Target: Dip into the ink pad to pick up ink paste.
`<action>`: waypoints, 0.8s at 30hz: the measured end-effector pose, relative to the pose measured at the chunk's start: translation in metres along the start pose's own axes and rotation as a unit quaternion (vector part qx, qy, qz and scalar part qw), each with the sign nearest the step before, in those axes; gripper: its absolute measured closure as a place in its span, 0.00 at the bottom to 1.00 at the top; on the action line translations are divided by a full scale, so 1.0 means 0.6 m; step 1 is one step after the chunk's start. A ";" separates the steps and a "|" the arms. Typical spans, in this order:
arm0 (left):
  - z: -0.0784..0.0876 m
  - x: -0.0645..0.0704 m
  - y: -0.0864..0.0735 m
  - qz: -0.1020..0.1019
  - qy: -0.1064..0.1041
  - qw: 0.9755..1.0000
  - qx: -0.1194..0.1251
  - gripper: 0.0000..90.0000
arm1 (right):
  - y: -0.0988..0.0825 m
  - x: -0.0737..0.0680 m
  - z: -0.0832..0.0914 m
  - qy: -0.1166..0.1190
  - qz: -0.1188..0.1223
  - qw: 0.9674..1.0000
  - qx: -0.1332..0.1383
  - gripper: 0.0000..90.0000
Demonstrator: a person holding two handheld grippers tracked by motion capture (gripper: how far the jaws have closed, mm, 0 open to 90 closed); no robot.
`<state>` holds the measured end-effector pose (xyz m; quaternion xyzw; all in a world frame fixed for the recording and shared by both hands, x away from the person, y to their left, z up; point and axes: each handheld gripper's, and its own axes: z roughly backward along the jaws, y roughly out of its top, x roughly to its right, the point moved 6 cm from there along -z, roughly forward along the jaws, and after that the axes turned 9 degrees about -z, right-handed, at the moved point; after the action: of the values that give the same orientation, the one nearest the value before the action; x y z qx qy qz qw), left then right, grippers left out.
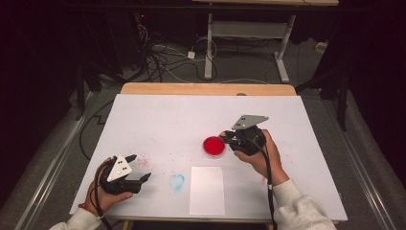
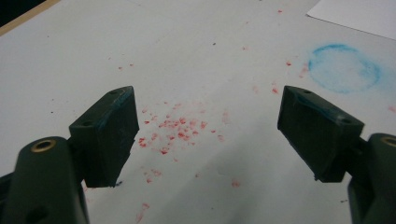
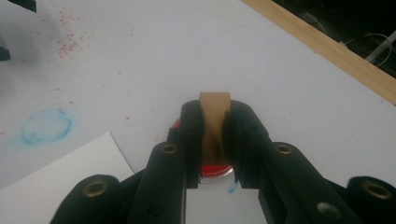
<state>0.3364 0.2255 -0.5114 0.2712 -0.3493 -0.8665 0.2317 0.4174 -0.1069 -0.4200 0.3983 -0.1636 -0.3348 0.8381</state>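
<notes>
My right gripper (image 1: 226, 138) is shut on a tan flat piece (image 3: 215, 103) that stands up between its pads. It hovers right over a small round red dish (image 1: 213, 145), whose red inside (image 3: 214, 170) shows just under the jaws. I cannot tell whether the piece's lower end touches the dish. At the table's front left, my left gripper (image 1: 139, 167) rests low over the white surface. Its jaws stand wide apart with nothing between them (image 2: 208, 126). Below them lie scattered red specks (image 2: 173, 128).
A white sheet of paper (image 1: 207, 189) lies at the front middle. To its left is a blue ring stain (image 1: 177, 181). The white table cover (image 1: 167, 112) ends at a wooden far edge (image 1: 206, 88). Beyond it are cables and desk legs on the floor.
</notes>
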 end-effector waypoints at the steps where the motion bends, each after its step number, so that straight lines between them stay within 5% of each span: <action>1: 0.000 0.000 0.001 -0.001 -0.001 1.000 0.001 0.22 | 0.003 0.001 0.000 -0.002 0.003 1.000 -0.002 0.85; 14: -0.001 0.003 0.003 -0.007 0.003 1.000 -0.005 0.20 | 0.043 0.008 -0.003 -0.008 0.015 0.999 -0.028 0.85; 24: 0.002 -0.001 0.000 -0.010 0.010 1.000 -0.007 0.20 | 0.035 0.006 -0.047 -0.019 0.028 0.997 -0.074 0.85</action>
<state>0.3361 0.2265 -0.5107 0.2815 -0.3384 -0.8684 0.2281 0.4446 -0.0840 -0.4212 0.3245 -0.1654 -0.3301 0.8708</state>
